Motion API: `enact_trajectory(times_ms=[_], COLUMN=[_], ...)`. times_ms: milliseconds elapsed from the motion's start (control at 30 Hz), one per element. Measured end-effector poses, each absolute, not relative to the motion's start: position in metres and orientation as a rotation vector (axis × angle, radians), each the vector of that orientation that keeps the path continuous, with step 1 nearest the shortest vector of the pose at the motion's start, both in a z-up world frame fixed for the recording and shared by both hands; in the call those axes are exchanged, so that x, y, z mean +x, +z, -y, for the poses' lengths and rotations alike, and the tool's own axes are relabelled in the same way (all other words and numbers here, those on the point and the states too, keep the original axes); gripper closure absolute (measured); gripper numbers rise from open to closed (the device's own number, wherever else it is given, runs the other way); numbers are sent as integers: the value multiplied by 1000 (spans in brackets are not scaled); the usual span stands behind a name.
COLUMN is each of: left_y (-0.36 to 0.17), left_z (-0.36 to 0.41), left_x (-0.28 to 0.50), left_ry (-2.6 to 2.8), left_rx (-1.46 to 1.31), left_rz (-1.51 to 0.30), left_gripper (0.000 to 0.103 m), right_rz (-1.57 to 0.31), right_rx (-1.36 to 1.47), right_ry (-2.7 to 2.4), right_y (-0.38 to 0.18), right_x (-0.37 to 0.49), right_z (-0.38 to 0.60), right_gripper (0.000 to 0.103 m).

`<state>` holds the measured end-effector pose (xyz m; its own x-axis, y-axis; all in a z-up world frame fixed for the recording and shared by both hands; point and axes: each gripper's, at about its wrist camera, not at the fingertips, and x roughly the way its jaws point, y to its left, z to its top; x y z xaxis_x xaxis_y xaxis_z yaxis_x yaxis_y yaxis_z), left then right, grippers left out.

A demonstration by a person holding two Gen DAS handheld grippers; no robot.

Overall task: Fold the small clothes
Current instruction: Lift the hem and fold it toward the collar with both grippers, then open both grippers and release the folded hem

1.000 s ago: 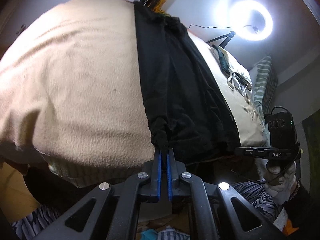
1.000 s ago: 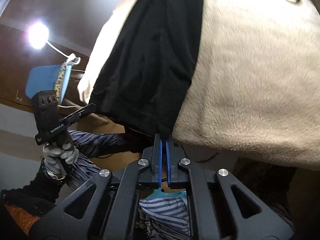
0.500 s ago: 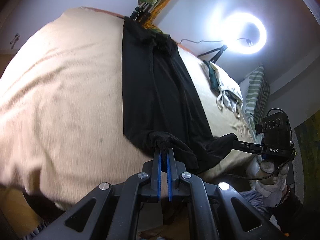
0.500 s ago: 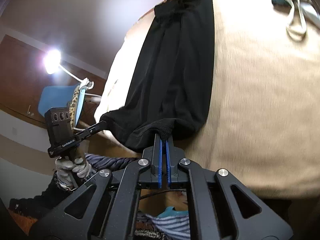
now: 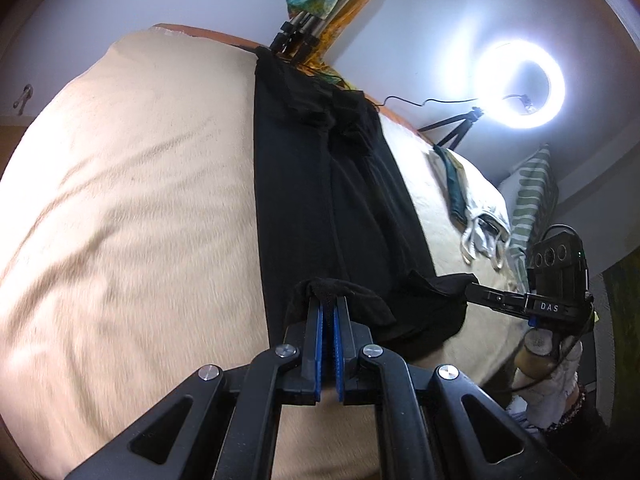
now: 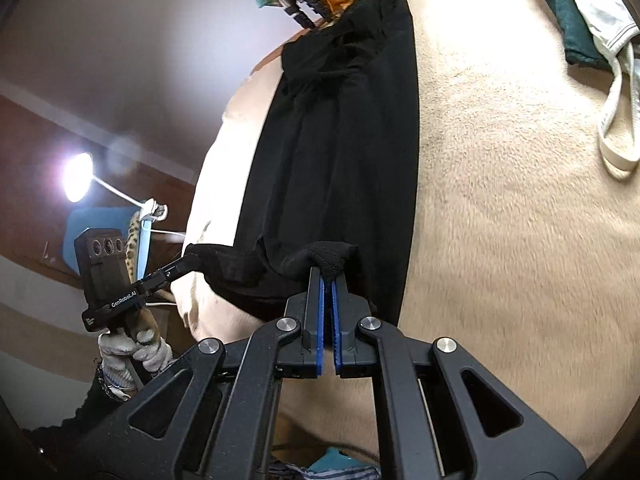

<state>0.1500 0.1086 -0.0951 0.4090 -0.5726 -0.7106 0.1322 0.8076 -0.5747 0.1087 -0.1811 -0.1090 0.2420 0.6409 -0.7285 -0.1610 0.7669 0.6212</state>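
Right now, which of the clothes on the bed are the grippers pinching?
The long black garment down the middle of the beige blanket. Both the left gripper and right gripper clamp its near edge; the white-and-green garment lies untouched.

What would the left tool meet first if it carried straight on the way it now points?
Probably more of the black garment it already grips: the left tool points along the cloth lying on the beige blanket. How high the tool rides above it is unclear.

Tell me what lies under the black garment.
The black garment lies on the beige blanket, which shows on both sides. Whatever sits beneath its middle is covered.
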Motion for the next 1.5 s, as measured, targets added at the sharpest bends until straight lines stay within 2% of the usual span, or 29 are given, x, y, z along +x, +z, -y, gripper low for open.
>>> enact_trajectory(times_ms=[267,300,367,433,467,500,733,967,1267,1500], left_y=[-113,-112,-107,-97,-93,-89,-100,-120,-118,-104], left_z=[-115,-115,-119,-124,-126,-126,-94,-82,-80,-98], left_x=[175,175,173,168,166,161,138,147,181,205], left_ry=[-434,-421,-413,-398,-401,-411,-535,-505,-496,-429], left_rx=[-509,-503,-504,-483,-461,-444,-258,-167,-146,-237], left_rz=[-1093,-1088,-1056,-1006,-990,-978,-1075,-1168,-1160,-1036], left_gripper=[100,96,69,68,69,69,78,79,79,78], right_rz=[-1230,-1221,-1211,-1182,-1164,-1148,-1160,-1244,-1234,-1098], right_rx=[454,423,374,331,318,304,196,88,103,191], right_ry=[535,531,530,541,546,552,659,666,676,420], right_y=[-123,-121,-116,-105,-101,-97,-98,-126,-132,-118], right_x=[128,129,131,127,125,123,106,110,120,153], right_z=[182,180,175,174,174,173,150,122,120,158], right_gripper=[98,98,96,86,76,74,74,77,78,78])
